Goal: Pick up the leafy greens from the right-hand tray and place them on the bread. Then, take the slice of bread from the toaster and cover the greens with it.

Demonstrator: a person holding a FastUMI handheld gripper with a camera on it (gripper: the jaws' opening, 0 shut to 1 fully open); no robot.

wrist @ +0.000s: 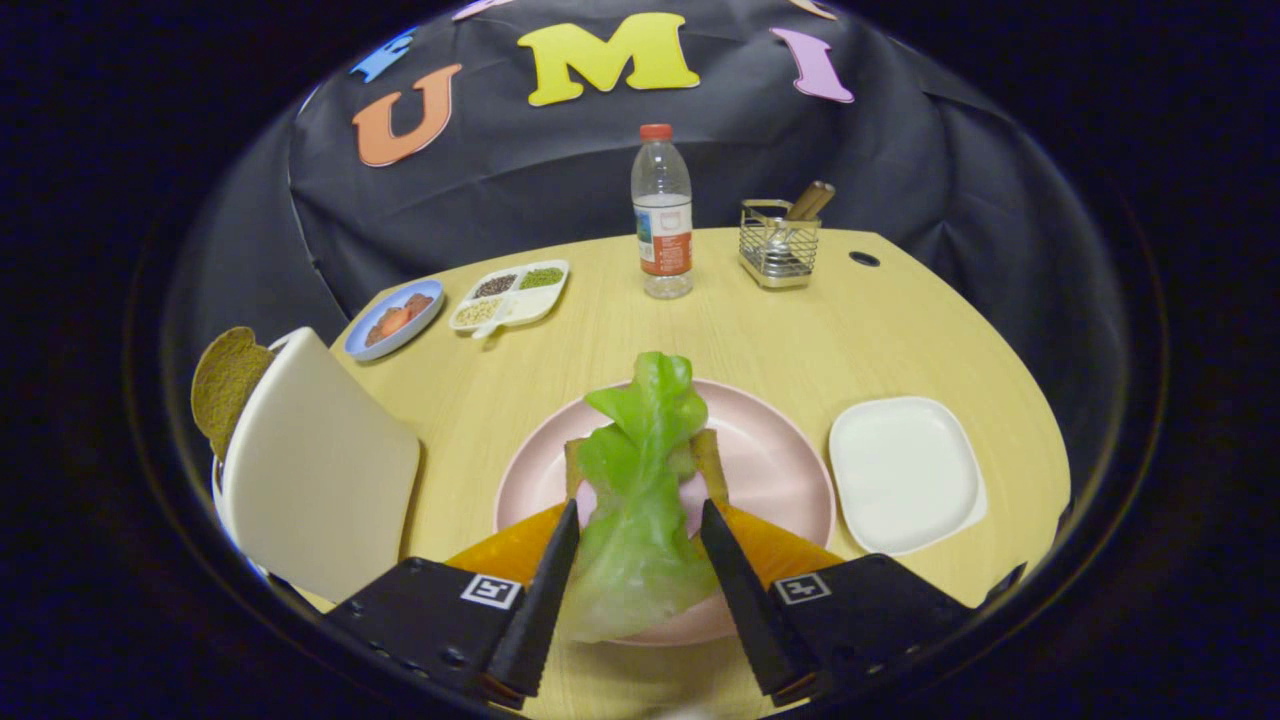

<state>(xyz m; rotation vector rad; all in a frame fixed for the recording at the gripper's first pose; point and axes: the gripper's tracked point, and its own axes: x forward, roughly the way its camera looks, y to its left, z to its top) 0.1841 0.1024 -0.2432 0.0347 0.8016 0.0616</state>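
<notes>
The leafy greens (640, 500), a crumpled light-green lettuce leaf, fill the gap between my gripper's (640, 515) two fingers. Both fingers press on its sides, so the gripper is shut on it. The leaf hangs over a slice of bread (710, 460) on the pink plate (780, 470); only the bread's corners show on either side of the leaf. I cannot tell whether the leaf touches the bread. To the left stands the white toaster (320, 470) with a brown bread slice (225, 385) sticking out of its top. The white right-hand tray (905, 475) is bare.
At the back of the round wooden table (870, 330) stand a water bottle (662, 215) and a wire holder with utensils (780, 245). Back left are a blue dish with orange food (395, 320) and a divided white tray of grains (510, 295).
</notes>
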